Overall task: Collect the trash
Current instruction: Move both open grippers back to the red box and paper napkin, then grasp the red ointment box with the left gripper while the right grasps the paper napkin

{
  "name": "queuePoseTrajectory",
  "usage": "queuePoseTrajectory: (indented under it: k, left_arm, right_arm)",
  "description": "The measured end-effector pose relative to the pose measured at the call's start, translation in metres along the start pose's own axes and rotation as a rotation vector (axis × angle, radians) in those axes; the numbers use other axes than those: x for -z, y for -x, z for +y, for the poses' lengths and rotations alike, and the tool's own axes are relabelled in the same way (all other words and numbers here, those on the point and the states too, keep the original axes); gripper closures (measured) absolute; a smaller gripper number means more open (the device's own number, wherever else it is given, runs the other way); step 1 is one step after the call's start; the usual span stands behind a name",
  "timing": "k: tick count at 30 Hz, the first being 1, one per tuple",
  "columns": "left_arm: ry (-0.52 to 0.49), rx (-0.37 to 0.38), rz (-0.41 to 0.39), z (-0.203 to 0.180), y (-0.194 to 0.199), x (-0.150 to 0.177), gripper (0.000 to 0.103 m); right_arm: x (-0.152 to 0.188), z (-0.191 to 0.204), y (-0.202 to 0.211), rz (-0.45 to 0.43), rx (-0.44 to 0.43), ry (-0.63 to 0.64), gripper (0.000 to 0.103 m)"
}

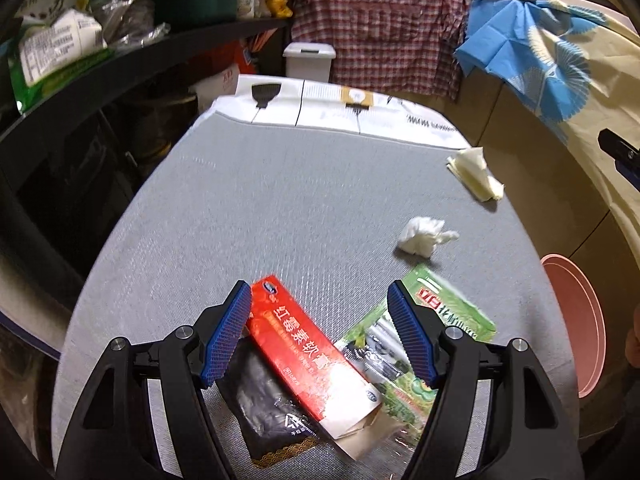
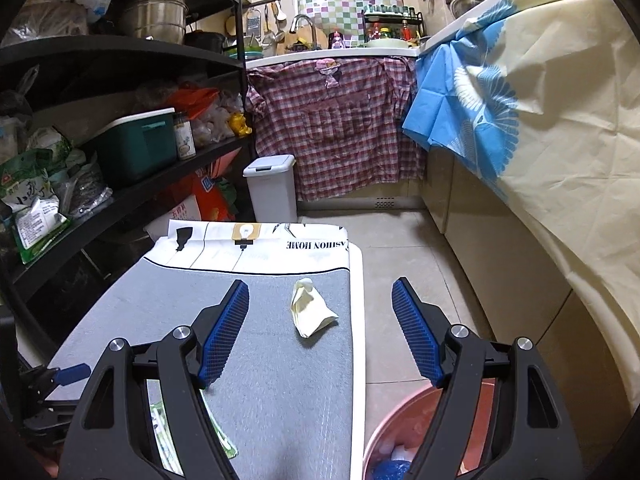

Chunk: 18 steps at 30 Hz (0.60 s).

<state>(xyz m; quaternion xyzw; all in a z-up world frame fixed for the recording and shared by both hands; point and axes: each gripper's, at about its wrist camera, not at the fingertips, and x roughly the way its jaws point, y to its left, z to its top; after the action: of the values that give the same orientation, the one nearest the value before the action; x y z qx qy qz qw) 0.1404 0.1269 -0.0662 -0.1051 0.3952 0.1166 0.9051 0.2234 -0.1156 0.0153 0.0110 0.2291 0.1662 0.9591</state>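
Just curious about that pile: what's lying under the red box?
The red box lies across a black packet and overlaps a green wrapper, all on the grey table cover. What lies directly beneath its middle is hidden.

floor [image 2: 404,264]: beige tile | left: black shelves [image 2: 120,52] with pots, bags | back: counter [image 2: 332,53], sink, plaid cloth [image 2: 332,128] | right: cream-blue cloth [image 2: 540,100] | white bin [image 2: 271,188]

Pink basin [image 2: 384,436] cut off at bottom of right wrist frame with contents mostly hidden behind finger, black packet [image 1: 264,412] partly under red box [image 1: 308,356], green wrapper [image 1: 440,320] print blurred.
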Motion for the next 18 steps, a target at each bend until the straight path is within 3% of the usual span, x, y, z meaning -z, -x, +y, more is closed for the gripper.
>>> queuePoseTrajectory:
  k: [8, 15, 18]
  left_arm:
    - [0.023, -0.069, 0.057, 0.002, -0.015, 0.007, 0.034]
    - [0.081, -0.060, 0.114, 0.010, -0.022, 0.009, 0.034]
    - [0.079, -0.064, 0.123, 0.012, -0.028, 0.012, 0.035]
  right_arm:
    - [0.008, 0.005, -0.045, 0.068, -0.019, 0.035, 0.030]
    - [0.018, 0.014, -0.092, 0.141, -0.028, 0.078, 0.030]
    - [0.022, 0.016, -0.113, 0.174, -0.027, 0.085, 0.035]
